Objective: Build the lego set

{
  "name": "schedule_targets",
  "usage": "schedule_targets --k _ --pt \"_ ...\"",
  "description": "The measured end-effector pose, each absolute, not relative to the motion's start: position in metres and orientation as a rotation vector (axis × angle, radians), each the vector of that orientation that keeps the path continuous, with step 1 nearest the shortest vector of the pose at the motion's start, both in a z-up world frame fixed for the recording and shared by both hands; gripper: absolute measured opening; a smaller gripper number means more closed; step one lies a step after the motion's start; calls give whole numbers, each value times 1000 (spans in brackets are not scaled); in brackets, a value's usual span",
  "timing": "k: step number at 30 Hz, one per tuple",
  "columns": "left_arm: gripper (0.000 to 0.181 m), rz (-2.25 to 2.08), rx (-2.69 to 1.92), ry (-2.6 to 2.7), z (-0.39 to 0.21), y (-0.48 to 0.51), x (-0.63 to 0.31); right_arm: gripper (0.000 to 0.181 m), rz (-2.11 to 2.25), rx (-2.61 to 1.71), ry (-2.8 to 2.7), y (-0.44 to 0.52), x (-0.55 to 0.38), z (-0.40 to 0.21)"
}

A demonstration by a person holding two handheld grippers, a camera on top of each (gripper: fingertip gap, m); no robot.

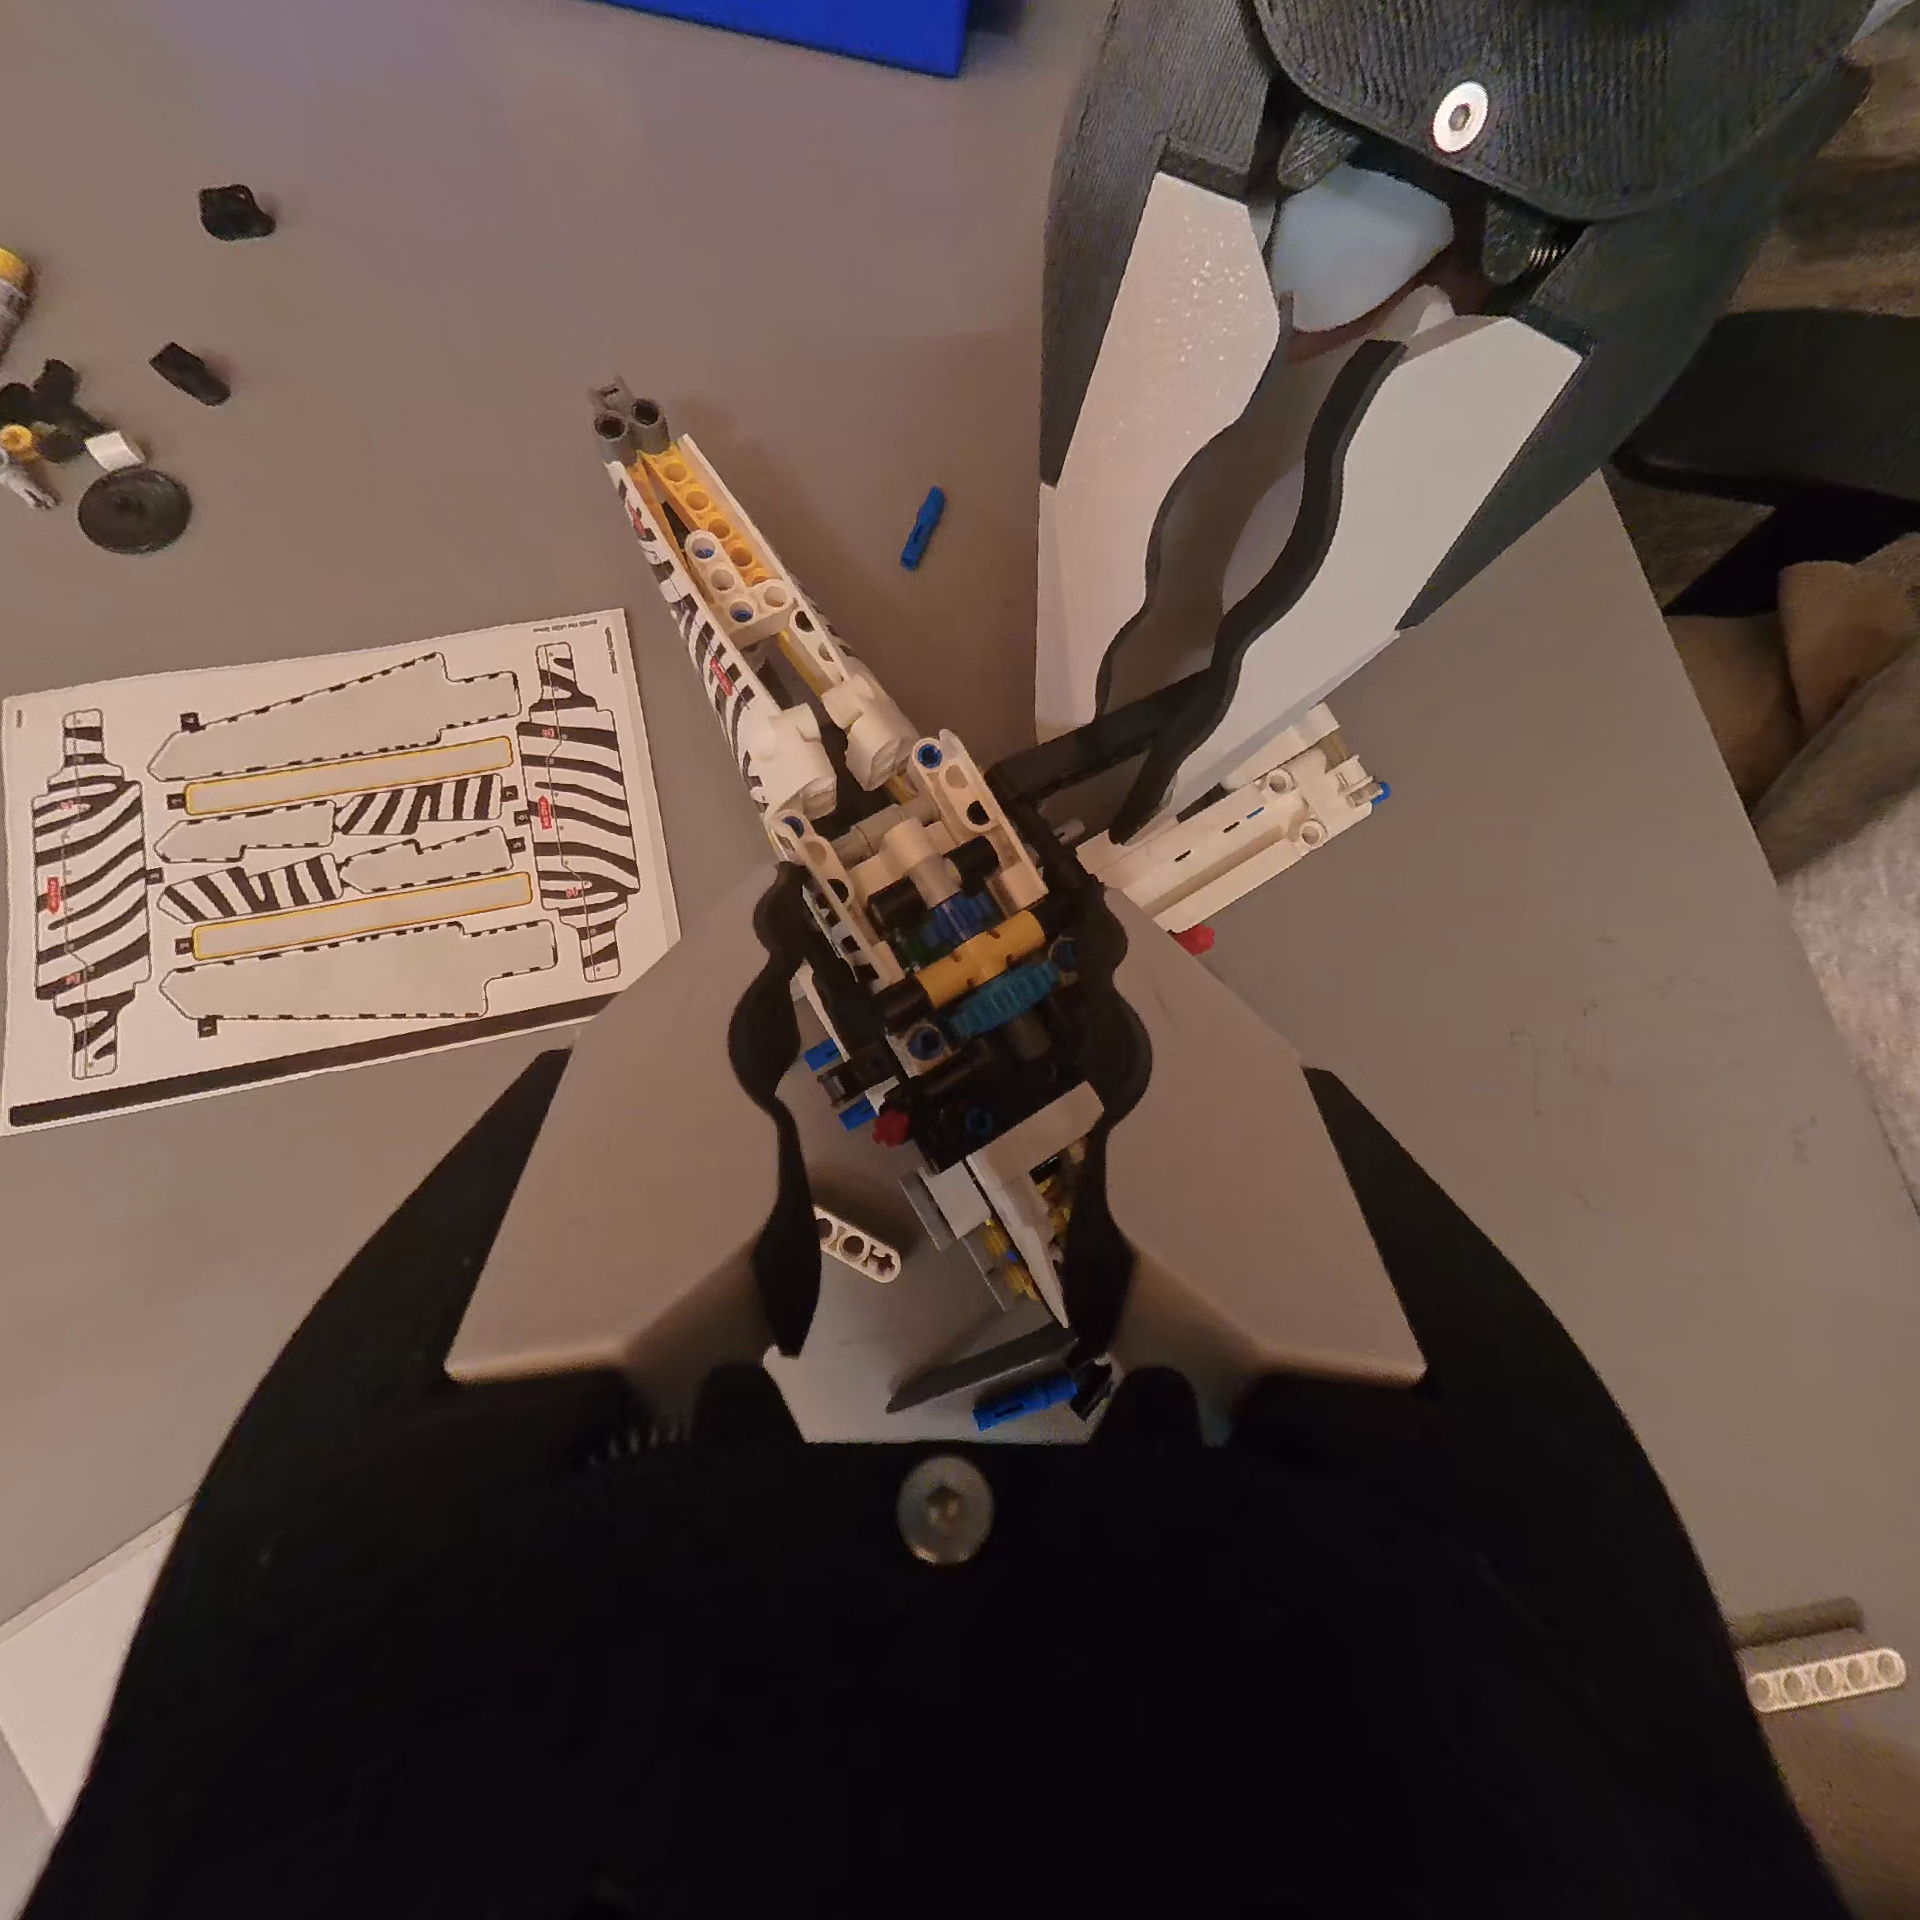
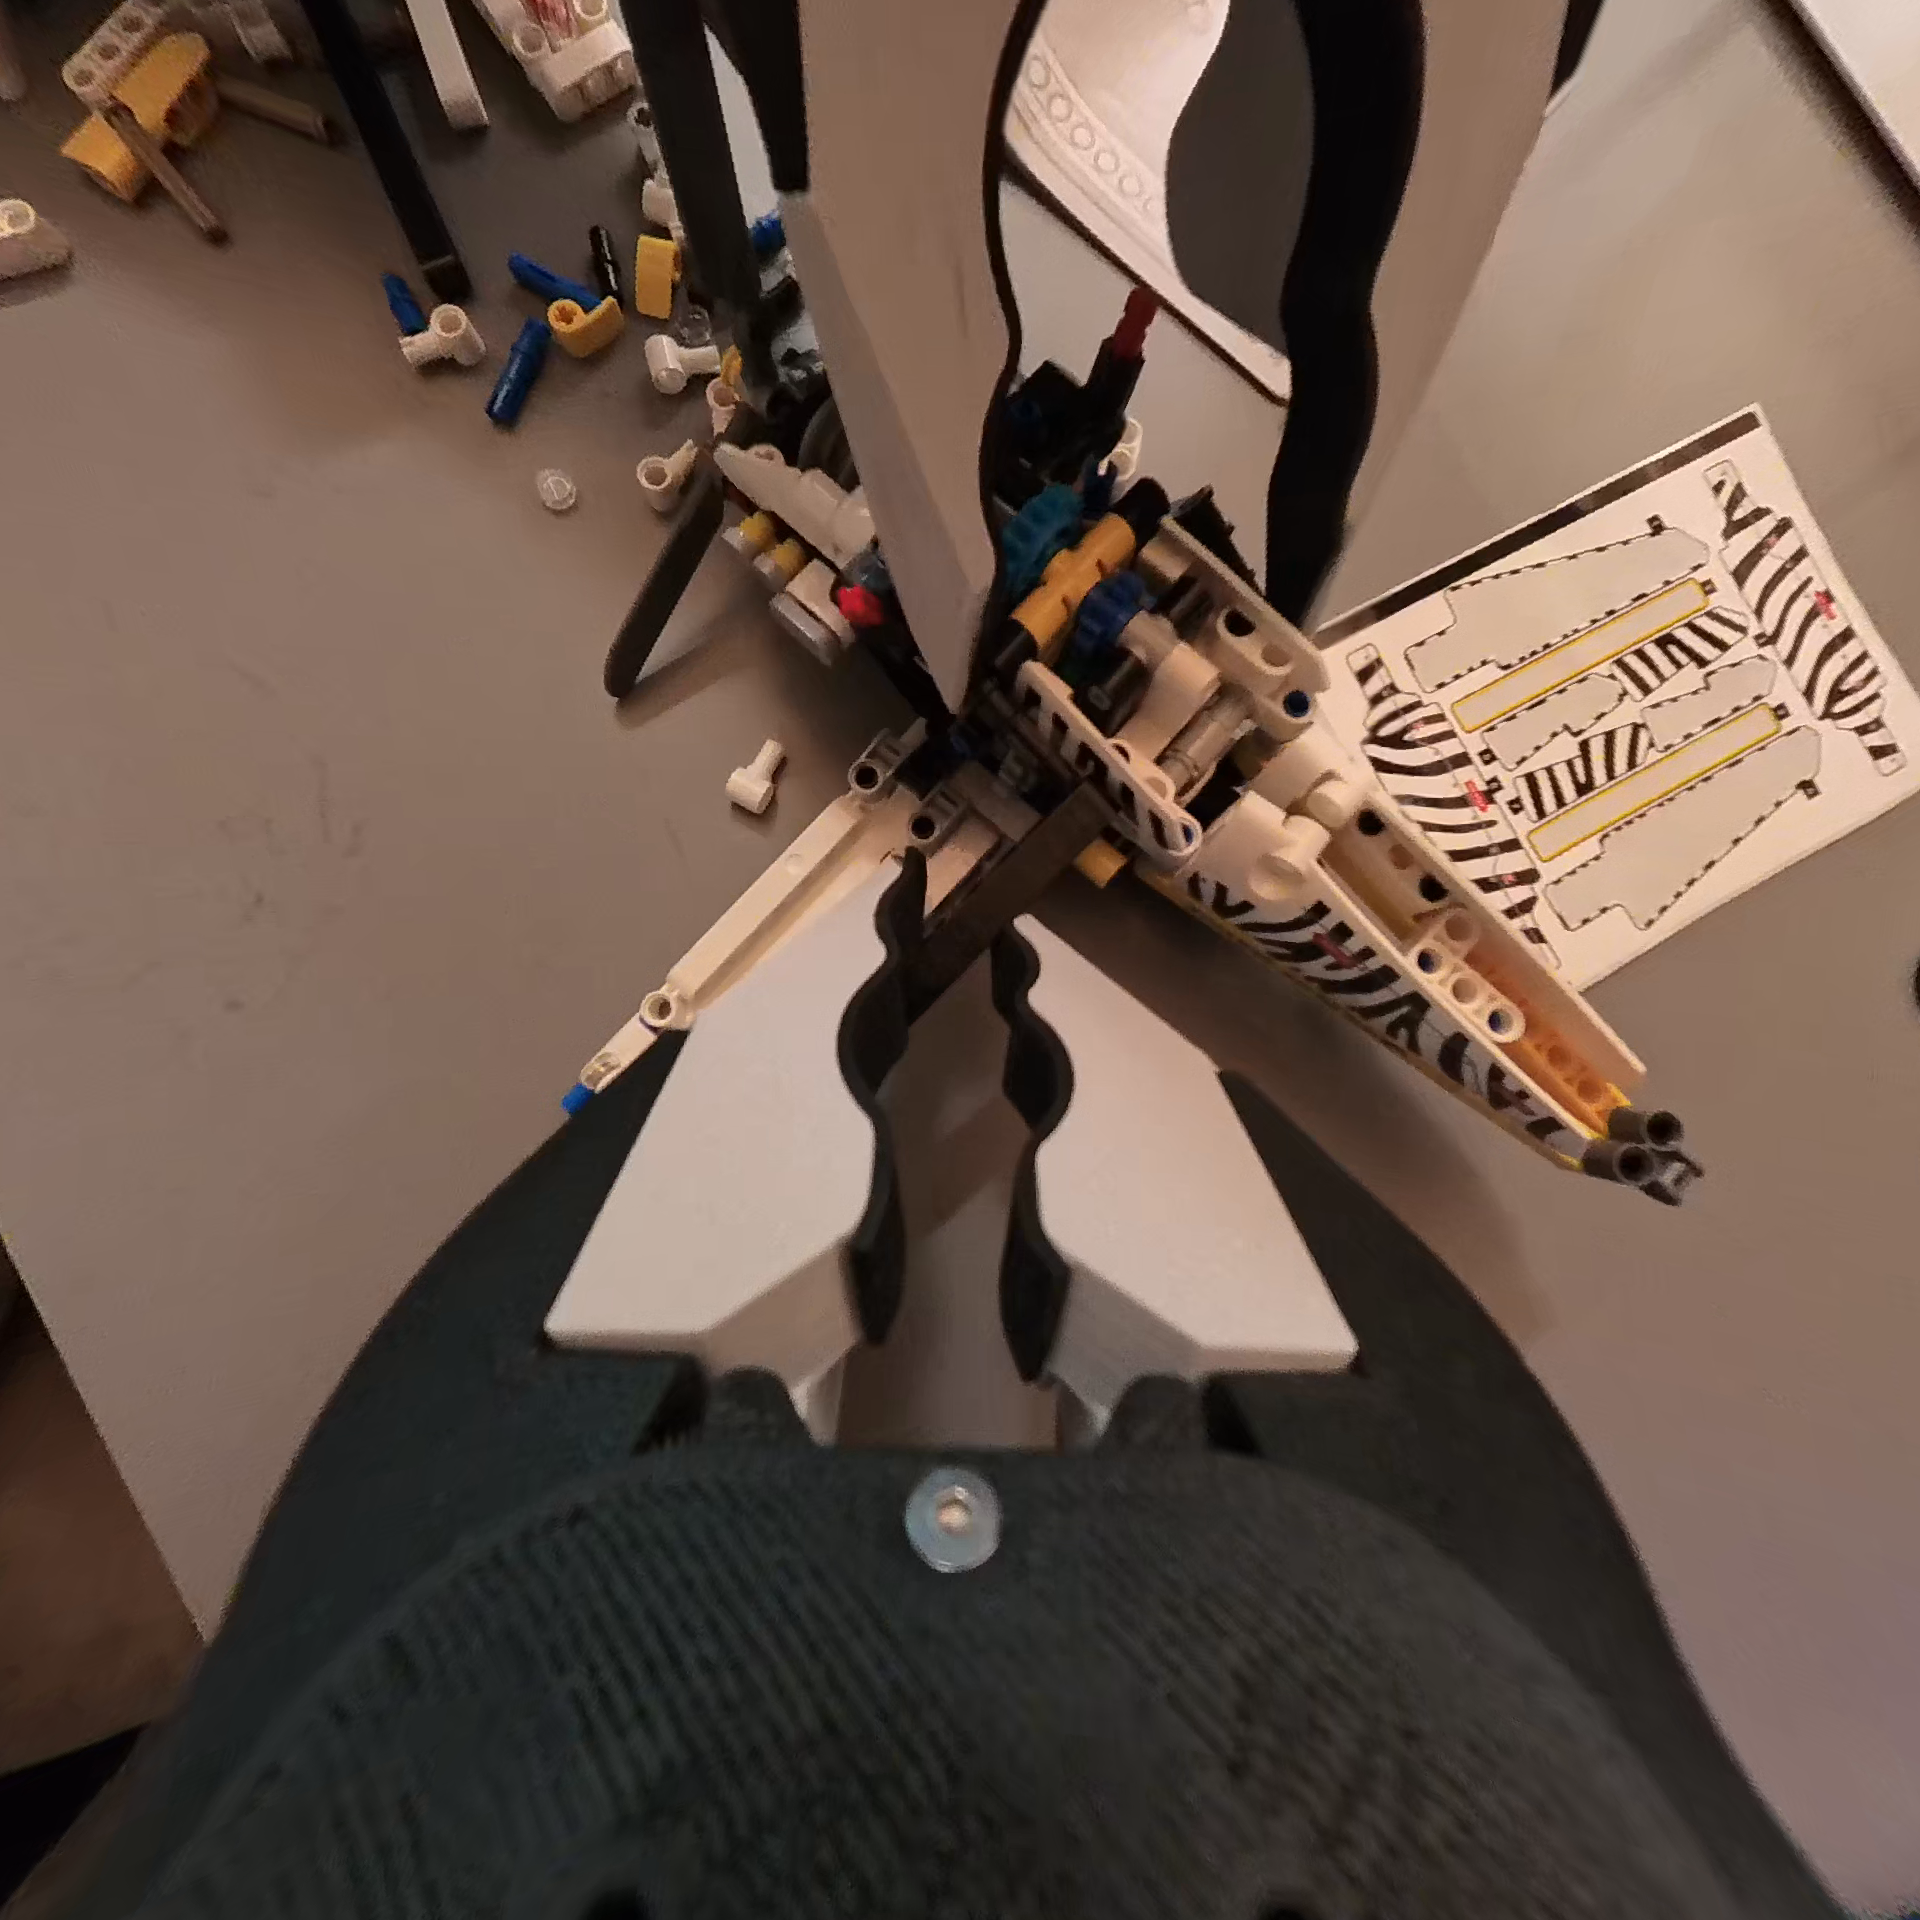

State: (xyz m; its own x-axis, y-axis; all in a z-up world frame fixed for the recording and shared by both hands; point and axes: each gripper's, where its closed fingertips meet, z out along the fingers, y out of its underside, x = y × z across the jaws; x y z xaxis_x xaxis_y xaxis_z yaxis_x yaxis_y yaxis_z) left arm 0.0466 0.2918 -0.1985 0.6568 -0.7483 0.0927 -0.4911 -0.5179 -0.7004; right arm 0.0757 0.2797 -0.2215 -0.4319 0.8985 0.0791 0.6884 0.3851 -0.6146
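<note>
- Left tool (image 1: 940,997) clamped around the middle of the lego model (image 1: 935,935), wavy black pads pressed to both sides of the gear block.
- Right tool (image 2: 956,935) closed narrow on a thin black beam (image 2: 1029,862) jutting from the model's side; seen in the left wrist view reaching in from the upper right (image 1: 1143,800).
- Model held between the two tools above the counter (image 1: 416,312), long zebra-striped nose (image 1: 717,582) pointing away from the left tool, white wing (image 1: 1236,821) sticking out beside the right tool's tips.
- Sticker sheet (image 1: 312,862) flat on the counter left of the model, near but apart from it; in the right wrist view just beyond the striped nose (image 2: 1621,727).
- Small blue pin (image 1: 923,528) lying alone between nose and right tool.
- Scattered loose pieces (image 2: 561,312) in blue, yellow and white on the far side in the right wrist view; black round disc (image 1: 135,509) and dark bits at the far left in the left wrist view.
- Short white beam (image 1: 857,1242) on the counter under the left tool; grey beam (image 1: 1813,1678) near the right edge.
- Counter edge close on the right, dropping to darker floor; open grey surface ahead and to the left.
- Blue box corner (image 1: 831,31) at the top edge.
</note>
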Motion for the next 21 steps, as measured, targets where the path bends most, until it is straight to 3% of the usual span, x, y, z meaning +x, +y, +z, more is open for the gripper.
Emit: schedule_targets --k 11,21 --pt "51 -497 -2228 944 -198 291 51 10 667 -1425 -2122 292 78 -230" --pt "52 -472 -2248 949 -199 290 57 9 920 -1715 -1835 284 80 -231"
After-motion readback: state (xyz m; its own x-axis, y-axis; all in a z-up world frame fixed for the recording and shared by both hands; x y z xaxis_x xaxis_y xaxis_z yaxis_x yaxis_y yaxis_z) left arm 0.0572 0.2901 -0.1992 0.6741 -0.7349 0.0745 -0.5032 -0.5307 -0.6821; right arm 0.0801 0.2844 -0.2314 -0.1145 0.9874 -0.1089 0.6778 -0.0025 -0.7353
